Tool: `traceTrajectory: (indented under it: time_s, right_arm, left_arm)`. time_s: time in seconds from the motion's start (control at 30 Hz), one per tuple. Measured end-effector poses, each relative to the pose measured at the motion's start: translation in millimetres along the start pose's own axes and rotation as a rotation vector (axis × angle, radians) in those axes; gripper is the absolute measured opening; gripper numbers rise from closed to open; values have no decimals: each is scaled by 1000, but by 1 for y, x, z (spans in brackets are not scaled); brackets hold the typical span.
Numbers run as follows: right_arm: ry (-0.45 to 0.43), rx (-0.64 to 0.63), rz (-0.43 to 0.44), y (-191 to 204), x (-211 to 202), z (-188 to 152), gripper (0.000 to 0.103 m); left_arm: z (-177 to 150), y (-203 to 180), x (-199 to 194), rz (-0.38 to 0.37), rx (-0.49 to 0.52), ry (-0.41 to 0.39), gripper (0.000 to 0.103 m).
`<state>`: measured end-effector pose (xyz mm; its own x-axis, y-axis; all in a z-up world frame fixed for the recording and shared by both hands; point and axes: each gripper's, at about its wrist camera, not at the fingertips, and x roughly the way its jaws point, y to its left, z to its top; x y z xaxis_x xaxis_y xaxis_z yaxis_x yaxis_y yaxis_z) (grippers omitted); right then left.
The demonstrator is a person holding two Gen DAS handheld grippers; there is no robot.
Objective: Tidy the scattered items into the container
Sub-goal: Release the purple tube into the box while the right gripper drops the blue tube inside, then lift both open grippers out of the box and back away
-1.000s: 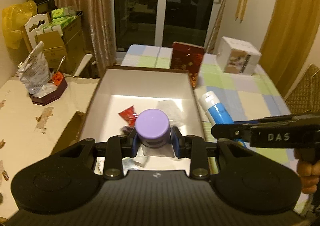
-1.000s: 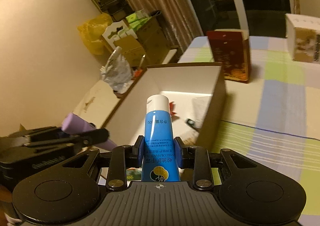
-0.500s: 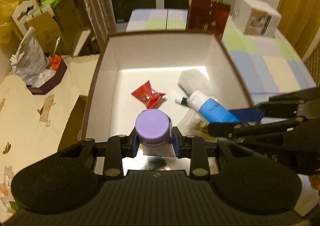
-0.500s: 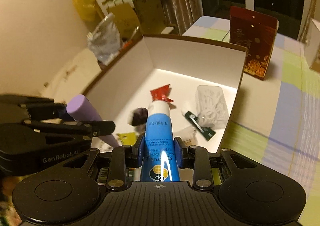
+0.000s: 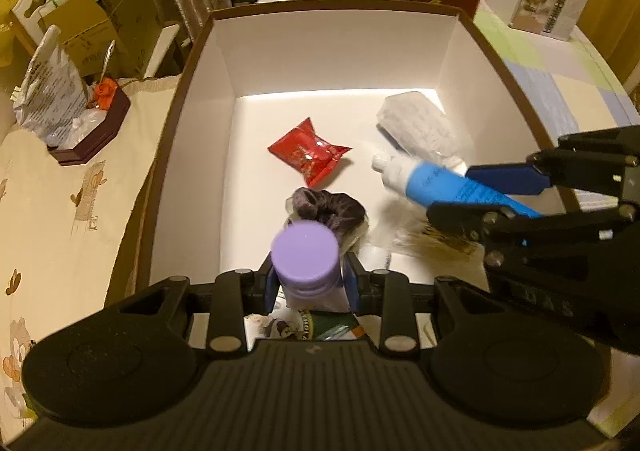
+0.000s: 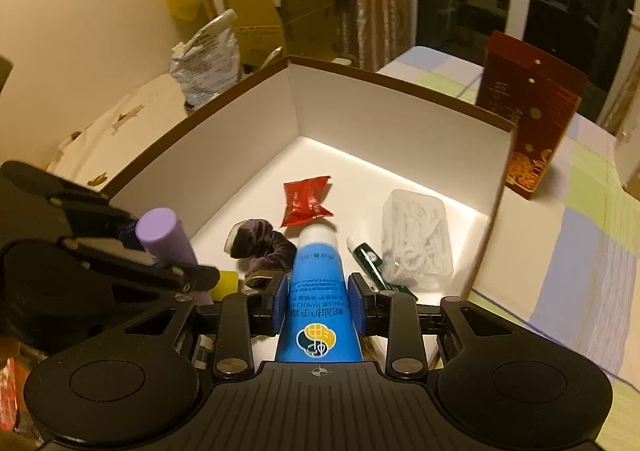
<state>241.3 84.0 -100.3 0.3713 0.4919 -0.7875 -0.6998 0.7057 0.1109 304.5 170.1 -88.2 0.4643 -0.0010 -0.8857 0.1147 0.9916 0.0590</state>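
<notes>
While both tongs are hanging over the open box (image 5: 200,63), you are gripping the purple-capped tube (image 5: 303,256) in the left tongs (image 5: 308,285) and the blue tube (image 6: 316,291) in the right tongs (image 6: 318,303) (neither released). Next: lowering onto bare floor, then opening.

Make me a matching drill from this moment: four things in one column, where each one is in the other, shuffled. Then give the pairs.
Things:
1. purple-capped tube
2. blue tube
3. red packet
4. dark red carton

Places:
A. on the table outside the white box
B. in the right claw
C. lying on the box floor
D. in the left claw

Pairs: 1-D, 2-B, 3-C, 4-A
</notes>
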Motion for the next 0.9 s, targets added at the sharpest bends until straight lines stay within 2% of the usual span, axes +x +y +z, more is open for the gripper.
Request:
traceTrajectory:
  time_s: [0.03, 0.1, 0.13, 0.23, 0.5, 0.53, 0.57, 0.6, 0.9]
  right_arm:
    - [7, -11, 19, 0, 1, 0, 42]
    - [-13, -40, -4, 3, -2, -1, 58]
    - [-20, -58, -18, 4, -4, -1, 69]
    - [-25, -79, 8, 3, -11, -3, 71]
    - [0, -141, -14, 11, -24, -11, 71]
    - [5, -142, -18, 12, -27, -12, 79]
    - [1, -142, -24, 14, -30, -14, 94]
    - [-13, -142, -29, 15, -34, -15, 97]
    - [-27, -97, -76, 20, -58, -21, 97]
  left_arm:
    - [0, 1, 0, -2, -4, -1, 31]
    - [1, 3, -2, 2, -10, -5, 31]
    - [0, 3, -3, 7, -9, -4, 31]
    - [-1, 5, -6, 11, -11, 6, 35]
    - [-9, 0, -13, 16, -3, 22, 41]
    - [-10, -1, -14, 20, -2, 23, 42]
    - [-10, -2, -16, 23, 0, 23, 45]
    - [-11, -2, -18, 26, 1, 21, 51]
    - [-13, -9, -45, 44, -2, -12, 64]
